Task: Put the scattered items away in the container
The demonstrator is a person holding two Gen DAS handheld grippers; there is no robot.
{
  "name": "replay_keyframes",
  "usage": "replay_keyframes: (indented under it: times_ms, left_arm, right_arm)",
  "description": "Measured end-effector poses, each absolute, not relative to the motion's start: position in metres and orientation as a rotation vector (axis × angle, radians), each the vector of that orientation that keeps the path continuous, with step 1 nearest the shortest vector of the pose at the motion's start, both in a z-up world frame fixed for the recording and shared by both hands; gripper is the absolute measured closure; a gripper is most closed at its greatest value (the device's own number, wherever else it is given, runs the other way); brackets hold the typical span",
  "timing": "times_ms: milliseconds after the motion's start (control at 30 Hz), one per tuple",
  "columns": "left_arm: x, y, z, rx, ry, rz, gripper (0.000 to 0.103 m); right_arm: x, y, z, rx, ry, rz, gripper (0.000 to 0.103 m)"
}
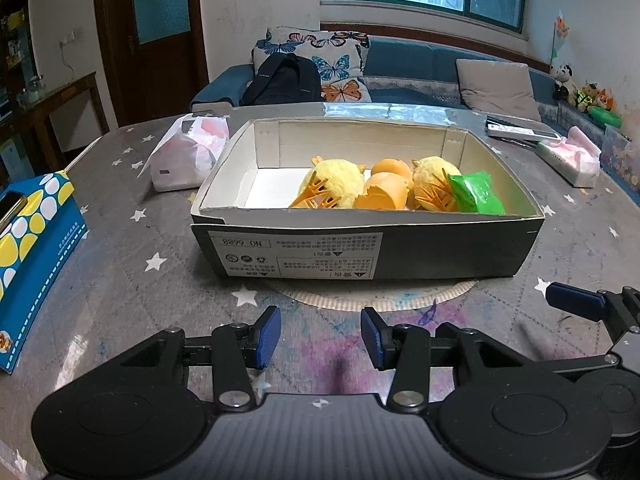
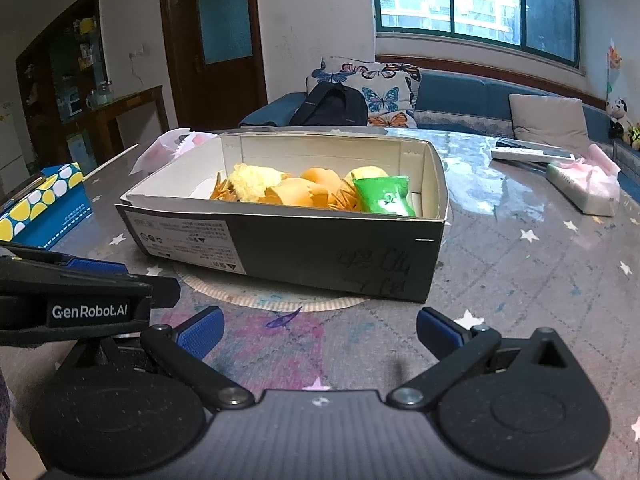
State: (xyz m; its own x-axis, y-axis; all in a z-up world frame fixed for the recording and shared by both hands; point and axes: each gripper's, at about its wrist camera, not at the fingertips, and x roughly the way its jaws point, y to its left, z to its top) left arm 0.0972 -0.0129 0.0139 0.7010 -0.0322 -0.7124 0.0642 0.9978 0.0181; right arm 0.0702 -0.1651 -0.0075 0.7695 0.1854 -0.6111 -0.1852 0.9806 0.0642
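The cardboard box (image 1: 360, 252) sat mid-surface on a round mat (image 1: 372, 294), holding two yellow chick toys (image 1: 340, 182), orange eggshell halves (image 1: 384, 196) and a green packet (image 1: 476, 194) at its right end. The left claw (image 1: 320, 338) and right claw (image 2: 320, 334) both hovered empty, fingers apart, near the surface's front edge.

I see a grey star-printed desk (image 1: 120, 264) under glossy film. Straight ahead of my jaws, the cardboard box (image 1: 440, 252) sits on a round mat (image 1: 372, 294). Left of them a blue tissue box (image 1: 36, 248), a white bag (image 1: 180, 160) beyond; far right, remotes (image 1: 520, 131) and a tissue pack (image 1: 576, 160).
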Motion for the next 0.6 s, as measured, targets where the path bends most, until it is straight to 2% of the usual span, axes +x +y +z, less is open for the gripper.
replay_keyframes:
  times_ms: [600]
  left_arm:
    - [0.112,-0.019,0.012,0.062,0.808,-0.043,0.059]
  right_arm:
    - [0.082,-0.162,-0.011,0.007,0.687,0.195,0.000]
